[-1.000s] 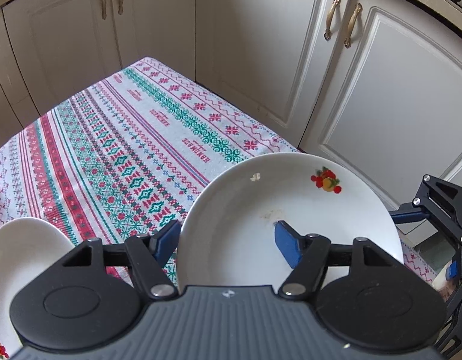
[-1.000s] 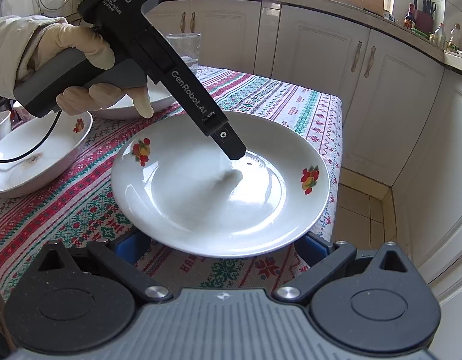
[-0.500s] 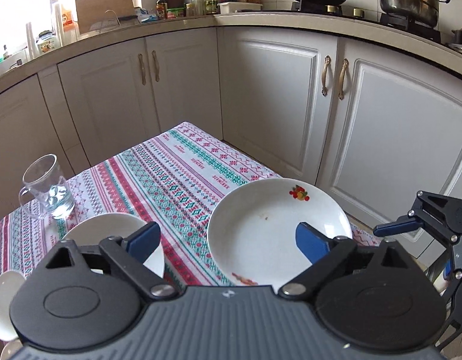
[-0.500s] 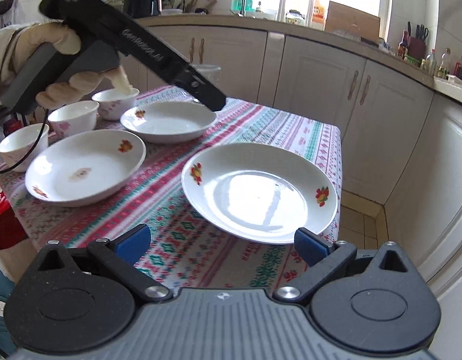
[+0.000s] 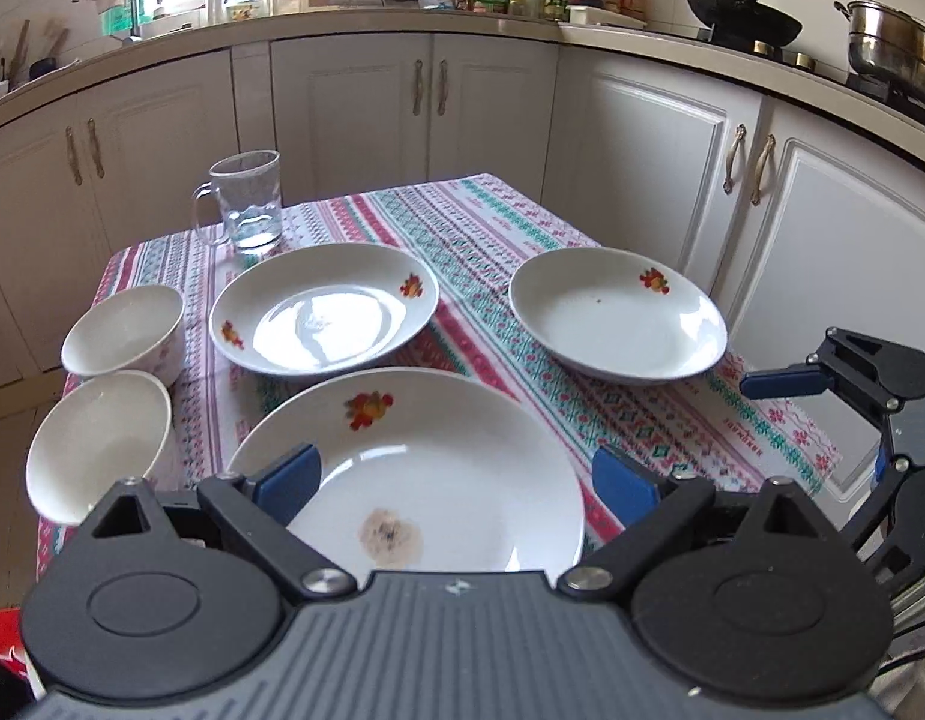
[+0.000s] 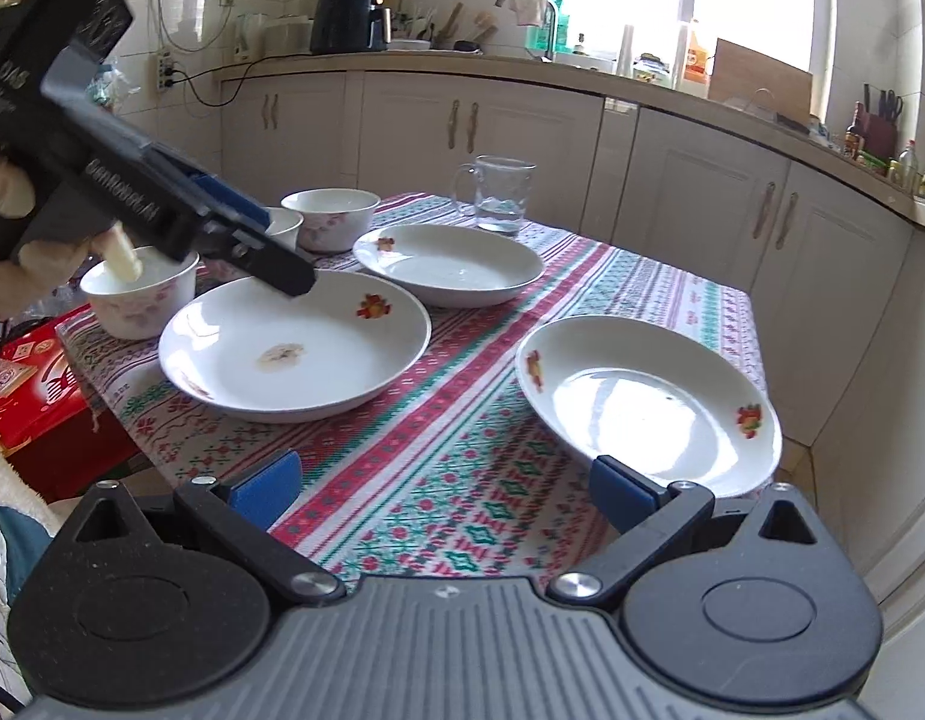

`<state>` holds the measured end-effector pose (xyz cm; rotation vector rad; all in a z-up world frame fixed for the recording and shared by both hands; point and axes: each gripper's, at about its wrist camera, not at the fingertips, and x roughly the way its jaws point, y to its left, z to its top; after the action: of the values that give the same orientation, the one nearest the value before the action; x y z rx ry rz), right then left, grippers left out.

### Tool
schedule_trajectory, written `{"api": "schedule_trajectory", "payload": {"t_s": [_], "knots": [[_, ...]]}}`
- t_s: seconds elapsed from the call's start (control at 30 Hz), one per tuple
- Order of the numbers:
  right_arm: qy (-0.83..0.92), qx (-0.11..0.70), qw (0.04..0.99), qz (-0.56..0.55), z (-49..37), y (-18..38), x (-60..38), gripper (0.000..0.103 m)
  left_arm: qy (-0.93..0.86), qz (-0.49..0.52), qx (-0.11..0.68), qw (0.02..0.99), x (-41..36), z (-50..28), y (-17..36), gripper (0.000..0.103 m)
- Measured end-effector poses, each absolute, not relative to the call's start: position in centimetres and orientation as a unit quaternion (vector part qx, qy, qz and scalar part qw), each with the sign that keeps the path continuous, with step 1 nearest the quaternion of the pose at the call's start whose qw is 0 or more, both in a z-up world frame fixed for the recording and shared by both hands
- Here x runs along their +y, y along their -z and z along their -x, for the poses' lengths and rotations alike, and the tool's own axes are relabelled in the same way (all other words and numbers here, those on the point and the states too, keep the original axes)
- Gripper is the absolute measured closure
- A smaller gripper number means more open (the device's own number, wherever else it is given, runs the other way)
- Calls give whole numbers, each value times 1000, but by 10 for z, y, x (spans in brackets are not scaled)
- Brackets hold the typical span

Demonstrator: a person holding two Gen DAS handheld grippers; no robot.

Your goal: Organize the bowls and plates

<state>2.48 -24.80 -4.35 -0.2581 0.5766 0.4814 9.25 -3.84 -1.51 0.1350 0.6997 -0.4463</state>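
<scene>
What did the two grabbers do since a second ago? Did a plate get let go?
Yes. The left gripper had one finger in the plate by the table's corner; its jaws have just opened, let go, and it pulled back over the stained plate. The right gripper backed away too, still open and empty. The plates, bowls and glass mug stayed put on the tablecloth.

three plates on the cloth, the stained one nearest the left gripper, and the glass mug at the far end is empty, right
Not quite: the glass mug is not empty. The left wrist view shows water in its bottom. The rest holds: three plates on the cloth, with the stained plate nearest the left gripper.
</scene>
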Motion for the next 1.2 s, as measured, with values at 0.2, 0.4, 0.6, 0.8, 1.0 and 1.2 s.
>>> {"api": "schedule_trajectory", "payload": {"t_s": [0.2, 0.4, 0.6, 0.8, 1.0, 1.2], "knots": [[-252, 292, 913, 134, -28, 51, -228, 0, 209, -91, 335, 915, -28, -73, 28, 6], [-258, 300, 907, 142, -30, 54, -214, 0, 213, -104, 337, 911, -20, -64, 33, 6], [-268, 309, 900, 149, -35, 58, -205, 0, 214, -105, 337, 911, -14, -70, 32, 6], [-280, 317, 893, 153, -42, 62, -199, 0, 220, -105, 346, 906, -12, -83, 28, 6], [-301, 322, 884, 156, -53, 68, -192, 0, 234, -97, 392, 884, -10, -114, 24, 7], [-332, 324, 871, 164, -64, 77, -183, 0, 229, -81, 455, 857, -9, -153, 25, 7]]}}
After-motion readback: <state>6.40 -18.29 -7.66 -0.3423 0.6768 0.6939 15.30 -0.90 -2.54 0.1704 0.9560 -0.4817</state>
